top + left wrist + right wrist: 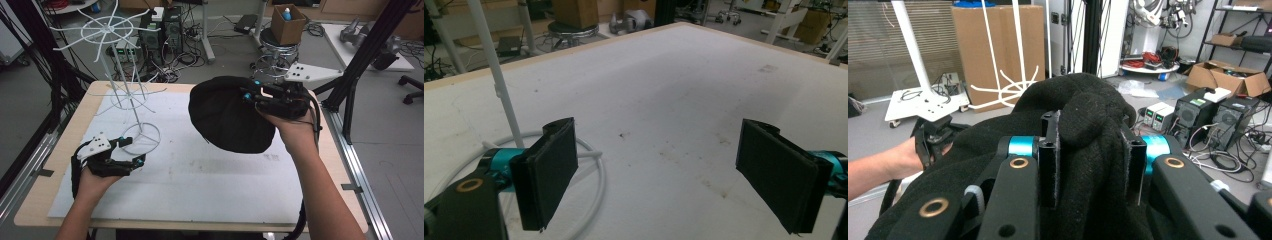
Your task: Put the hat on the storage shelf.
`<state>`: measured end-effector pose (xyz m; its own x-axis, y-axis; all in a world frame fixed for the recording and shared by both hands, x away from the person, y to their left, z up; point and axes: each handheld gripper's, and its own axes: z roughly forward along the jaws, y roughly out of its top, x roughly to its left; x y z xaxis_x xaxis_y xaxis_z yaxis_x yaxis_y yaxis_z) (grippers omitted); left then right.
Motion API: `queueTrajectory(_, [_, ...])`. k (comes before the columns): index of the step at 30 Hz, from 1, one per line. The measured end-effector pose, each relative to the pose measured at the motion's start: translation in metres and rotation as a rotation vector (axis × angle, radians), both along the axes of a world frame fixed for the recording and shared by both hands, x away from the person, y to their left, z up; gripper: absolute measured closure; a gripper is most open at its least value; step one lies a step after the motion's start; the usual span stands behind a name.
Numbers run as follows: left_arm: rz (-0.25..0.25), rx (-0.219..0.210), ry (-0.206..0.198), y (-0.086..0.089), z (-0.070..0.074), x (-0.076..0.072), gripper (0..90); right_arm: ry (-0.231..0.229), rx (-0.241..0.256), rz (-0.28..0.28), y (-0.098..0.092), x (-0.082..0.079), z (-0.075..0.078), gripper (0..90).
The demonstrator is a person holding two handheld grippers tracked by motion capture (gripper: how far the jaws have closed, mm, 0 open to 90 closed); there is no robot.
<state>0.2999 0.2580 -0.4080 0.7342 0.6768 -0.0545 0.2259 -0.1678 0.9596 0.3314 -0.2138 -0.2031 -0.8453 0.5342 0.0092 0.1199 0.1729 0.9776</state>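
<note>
- Two grippers shared the work: the right gripper [252, 95] pinched a fold of the black hat [227, 117], holding it clear above the counter [200, 170].
- Beside the white wire rack [120, 75], the left gripper [131, 151] rested with jaws spread wide, probably ready to steady the base.

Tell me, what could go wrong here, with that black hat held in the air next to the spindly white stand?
The right gripper pinches only a fold of the black hat, which hangs above the table; the cloth might slip out and drop. The white wire stand looks thin and tall on a small ring base, so a push from the hat could tip it. The left gripper sits open beside that base and holds nothing, so the stand is not steadied.
</note>
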Motion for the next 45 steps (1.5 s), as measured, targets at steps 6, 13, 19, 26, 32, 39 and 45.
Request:
queueTrajectory(6, [0.004, -0.003, -0.007, 0.003, 0.003, -0.001, 17.2, -0.005, 0.013, 0.002, 0.007, 0.006, 0.016, 69.9])
queueTrajectory(13, [0.003, -0.005, -0.005, 0.003, 0.003, -0.002, 17.3, -0.009, 0.025, 0.0, 0.011, 0.015, 0.034, 69.9])
queueTrajectory(19, [0.001, -0.006, -0.006, 0.003, 0.003, -0.001, 17.3, -0.024, 0.032, -0.01, 0.012, 0.021, 0.048, 69.9])
queueTrajectory(26, [-0.001, -0.006, -0.002, 0.002, 0.002, -0.002, 17.3, -0.035, 0.035, -0.027, 0.014, 0.025, 0.06, 69.9])
queueTrajectory(32, [-0.005, -0.006, -0.004, 0.002, 0.002, -0.002, 17.3, -0.042, 0.035, -0.038, 0.017, 0.03, 0.071, 69.9])
queueTrajectory(39, [-0.007, -0.008, 0.0, 0.001, 0.002, -0.002, 17.3, -0.056, 0.037, -0.051, 0.022, 0.034, 0.084, 69.9])
queueTrajectory(45, [-0.005, -0.01, 0.003, 0.0, 0.002, -0.001, 17.3, -0.049, 0.043, -0.081, 0.023, 0.037, 0.09, 69.8])
